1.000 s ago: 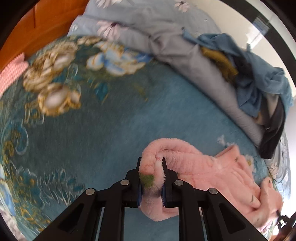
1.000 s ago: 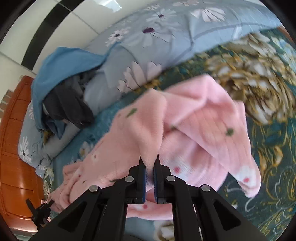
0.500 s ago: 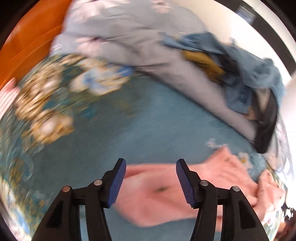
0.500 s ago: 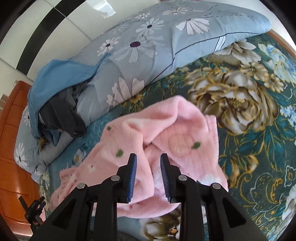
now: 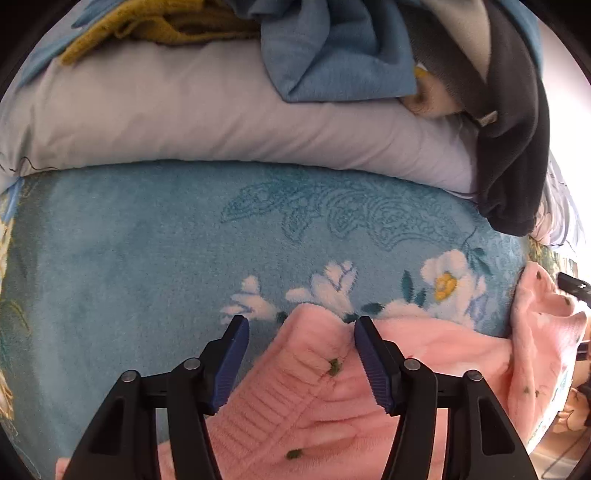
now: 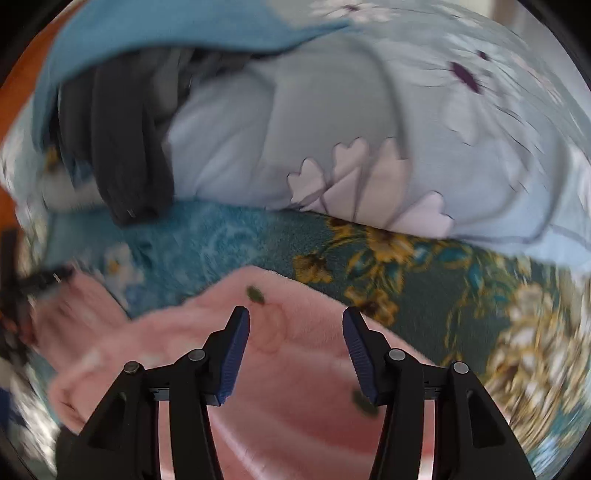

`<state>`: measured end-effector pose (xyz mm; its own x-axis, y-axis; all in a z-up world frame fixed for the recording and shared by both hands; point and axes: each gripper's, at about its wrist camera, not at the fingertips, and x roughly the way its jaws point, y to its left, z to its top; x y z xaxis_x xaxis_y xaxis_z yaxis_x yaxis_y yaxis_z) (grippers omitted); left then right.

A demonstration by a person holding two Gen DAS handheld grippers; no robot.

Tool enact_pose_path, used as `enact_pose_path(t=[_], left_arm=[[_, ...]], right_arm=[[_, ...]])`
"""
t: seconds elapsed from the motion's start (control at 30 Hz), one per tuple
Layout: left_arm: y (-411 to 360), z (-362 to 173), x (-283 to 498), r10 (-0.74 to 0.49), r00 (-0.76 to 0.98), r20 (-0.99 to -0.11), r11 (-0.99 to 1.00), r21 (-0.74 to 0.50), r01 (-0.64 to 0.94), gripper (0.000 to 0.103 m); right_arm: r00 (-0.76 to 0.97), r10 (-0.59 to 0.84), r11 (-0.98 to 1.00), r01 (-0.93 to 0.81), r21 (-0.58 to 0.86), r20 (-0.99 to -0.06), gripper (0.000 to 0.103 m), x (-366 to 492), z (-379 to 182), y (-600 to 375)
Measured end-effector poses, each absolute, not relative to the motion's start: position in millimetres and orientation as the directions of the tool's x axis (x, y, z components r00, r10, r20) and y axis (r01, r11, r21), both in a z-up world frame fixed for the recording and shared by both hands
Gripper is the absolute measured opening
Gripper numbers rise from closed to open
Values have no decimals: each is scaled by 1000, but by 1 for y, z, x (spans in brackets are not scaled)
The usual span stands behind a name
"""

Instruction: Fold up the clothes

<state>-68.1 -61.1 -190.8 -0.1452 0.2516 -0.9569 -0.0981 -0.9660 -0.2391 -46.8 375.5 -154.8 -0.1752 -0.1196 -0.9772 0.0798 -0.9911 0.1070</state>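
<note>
Both claws are wide apart and holding nothing. The left gripper (image 5: pixel 300 354) hangs low over the pink fleece garment (image 5: pixel 332 406), its blue-padded fingers (image 5: pixel 232 363) spread well clear of each other, with a ribbed corner of the pink fabric lying between them, not pinched. That garment sits on the teal floral blanket (image 5: pixel 147 258), running off to the right, where more of it bunches up near the frame's edge. Beyond the blanket lies a pale grey-blue duvet (image 5: pixel 221 110), and on it a heap of clothes: a blue garment (image 5: pixel 332 55), something mustard-yellow (image 5: pixel 159 26) and a dark grey garment (image 5: pixel 517 147) drooping down onto the blanket. Over to the right wrist view, which is smeared with motion blur: the right gripper (image 6: pixel 295 350) has its jaws just as broadly parted, grasping nothing, poised above the pink fleece garment (image 6: pixel 288 406), whose edge peaks just ahead of the fingertips. The teal floral blanket (image 6: pixel 406 288) shows gold blossoms here, the daisy-printed duvet (image 6: pixel 369 129) rises behind it, and the dark grey garment (image 6: pixel 125 147) hangs at the left under the blue garment (image 6: pixel 166 29).
</note>
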Motion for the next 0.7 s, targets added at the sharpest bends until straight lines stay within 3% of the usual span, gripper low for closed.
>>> enact_pose_path(t=[0.1, 0.23, 0.3, 0.37, 0.4, 0.43, 0.53, 0.6, 0.7], left_arm=[[-68, -195, -71, 280, -121, -952, -959, -273, -76, 71], [-68, -197, -69, 354, -90, -931, -934, -347, -86, 71], [-67, -197, -67, 392, -78, -917, -918, -384, -95, 70], [-66, -197, -66, 390, -82, -917, -919, -381, -101, 67], [-65, -197, -66, 388, -85, -918, -920, -379, -104, 61], [-65, -195, -64, 389, -88, -917, -919, -379, -107, 48], [-65, -187, -61, 392, -113, -913, -919, -381, -105, 32], [-68, -176, -59, 391, -151, -908, -920, -381, -88, 10], [-84, -141, -66, 387, -275, -880, -920, -390, -46, 10]], right_arm=[[-115, -78, -990, 122, 64, -990, 54, -59, -175, 375], [-76, -125, -987, 114, 116, -989, 53, -57, -180, 378], [-73, -143, -985, 106, 134, -987, 30, -52, -177, 380], [-74, -152, -985, 94, 145, -986, 18, -45, -172, 382], [-77, -159, -984, 90, 152, -984, 13, -40, -169, 383], [-88, -161, -985, 81, 154, -983, 12, -36, -164, 384], [-161, -162, -987, 37, 158, -973, 10, -25, -138, 394], [-222, -159, -987, 4, 162, -962, 9, -20, -117, 402], [-356, -134, -988, -21, 151, -925, 9, -24, -66, 418]])
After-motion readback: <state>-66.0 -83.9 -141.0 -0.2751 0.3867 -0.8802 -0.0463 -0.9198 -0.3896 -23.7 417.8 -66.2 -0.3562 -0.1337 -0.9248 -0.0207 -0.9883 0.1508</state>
